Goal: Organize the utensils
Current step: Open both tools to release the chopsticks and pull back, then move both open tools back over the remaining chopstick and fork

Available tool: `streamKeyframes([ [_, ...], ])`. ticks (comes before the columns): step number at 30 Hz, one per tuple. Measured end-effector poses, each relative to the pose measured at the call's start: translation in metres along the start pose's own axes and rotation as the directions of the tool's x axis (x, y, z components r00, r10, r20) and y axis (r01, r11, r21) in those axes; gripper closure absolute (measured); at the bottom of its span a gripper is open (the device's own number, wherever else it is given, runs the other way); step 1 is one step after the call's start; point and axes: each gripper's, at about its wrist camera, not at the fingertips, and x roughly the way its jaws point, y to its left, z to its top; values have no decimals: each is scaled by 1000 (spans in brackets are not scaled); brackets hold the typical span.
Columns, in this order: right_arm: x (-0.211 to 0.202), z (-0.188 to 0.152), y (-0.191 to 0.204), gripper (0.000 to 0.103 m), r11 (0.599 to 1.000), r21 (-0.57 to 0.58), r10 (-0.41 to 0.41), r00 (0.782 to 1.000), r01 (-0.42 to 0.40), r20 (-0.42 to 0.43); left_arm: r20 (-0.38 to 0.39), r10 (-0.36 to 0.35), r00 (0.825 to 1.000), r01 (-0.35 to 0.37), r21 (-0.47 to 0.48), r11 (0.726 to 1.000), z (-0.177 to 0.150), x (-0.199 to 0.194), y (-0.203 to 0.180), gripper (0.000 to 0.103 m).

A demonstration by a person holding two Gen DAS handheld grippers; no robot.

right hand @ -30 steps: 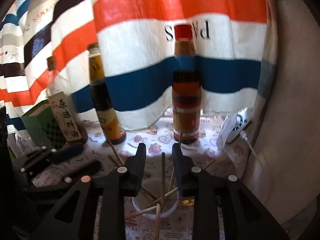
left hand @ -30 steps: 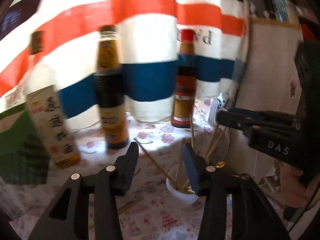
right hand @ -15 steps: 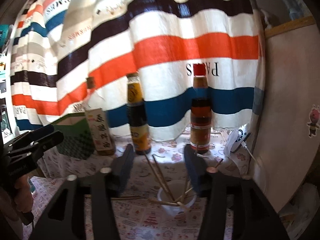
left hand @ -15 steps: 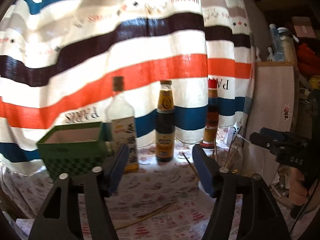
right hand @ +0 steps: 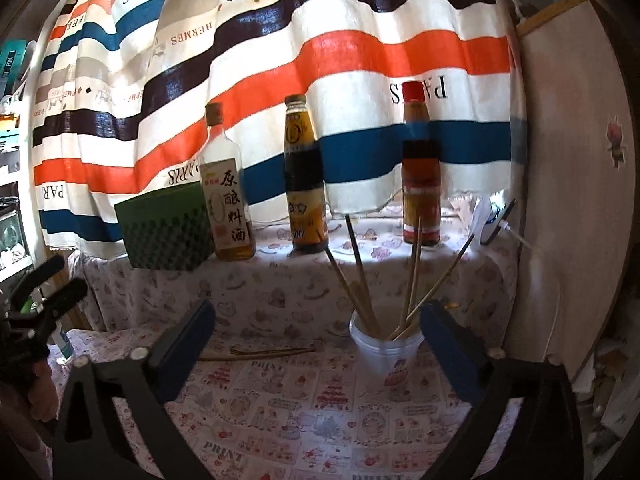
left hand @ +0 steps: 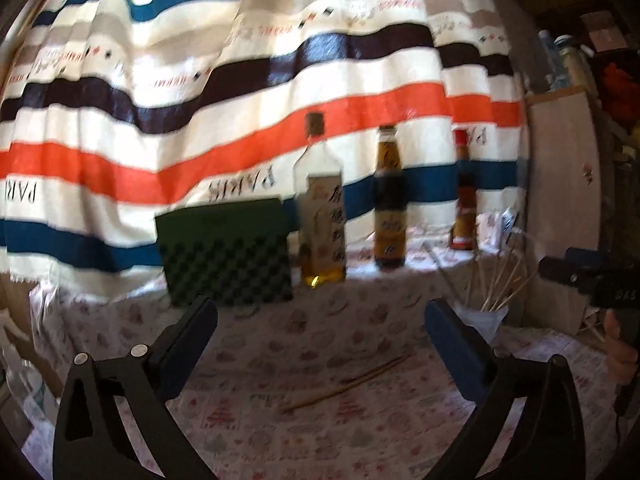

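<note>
Chopsticks (right hand: pixel 362 280) standing in the clear cup (right hand: pixel 386 346) at 1 o'clock of the right view, four sticks countable; one loose pair (right hand: pixel 256 354) is lying flat on the patterned cloth (right hand: pixel 280 408) at 10 o'clock of the cup. Both grippers are sitting farther back than a second ago, jaws widened: left gripper (left hand: pixel 320 340) spread and empty, right gripper (right hand: pixel 318 340) likewise. Three bottles (right hand: pixel 304 176) and one green box (right hand: pixel 164 228) are lining the curtain.

Home kitchen corner, table (right hand: pixel 280 408) under a printed cloth, three sauce and cooking-wine bottles (right hand: pixel 304 176) in a row, striped curtain (right hand: pixel 360 60) behind, cluttered shelves (left hand: pixel 580 48) alongside
</note>
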Motion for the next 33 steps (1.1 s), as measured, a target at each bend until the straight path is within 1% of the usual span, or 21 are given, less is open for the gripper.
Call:
streamKeyframes([
  [3,12,-9,3,0,1000,-3,-23,1000,23,-2,-21,6,1000,-7,-33,999,-19,11,7,0],
  [7,25,-27,7,0,999,-30,-34,999,34,-11,-76,-3,997,-2,-65,998,-42,27,17,0],
  [9,32,-36,7,0,998,-41,-56,998,55,-23,-96,30,995,-37,-67,997,-54,31,19,0],
  [10,34,-42,8,0,996,-47,-79,996,77,-38,-96,56,994,-62,-69,996,-57,32,19,0],
  [12,38,-51,9,0,996,-59,-74,995,71,-63,-63,90,994,-95,-79,992,-59,29,19,0],
  [15,44,-59,11,0,995,-73,-68,992,60,-106,-32,106,994,-108,-69,992,-61,26,18,0],
  [16,47,-62,11,0,997,-64,-58,990,50,-127,-32,110,993,-112,-58,992,-63,26,17,0],
  [18,50,-67,13,0,996,-77,-57,989,47,-138,-38,123,992,-125,-46,991,-67,29,16,0],
  [20,53,-70,16,0,991,-111,-86,988,72,-129,-48,106,993,-109,-65,992,-73,34,18,0],
  [22,58,-74,16,0,985,-132,-126,983,109,-131,-92,86,992,-92,-70,993,-76,42,19,0],
  [24,60,-77,17,0,975,-153,-177,977,159,-117,-88,94,992,-101,-79,992,-76,41,21,0],
  [27,60,-79,21,0,974,-181,-157,982,136,-109,-70,101,992,-106,-73,992,-75,38,19,0],
  [30,63,-81,23,0,975,-191,-137,983,112,-122,-89,121,989,-127,-63,990,-76,42,17,0],
  [33,68,-81,16,0,984,-153,-112,982,88,-155,-127,110,986,-122,-93,988,-79,47,23,0],
])
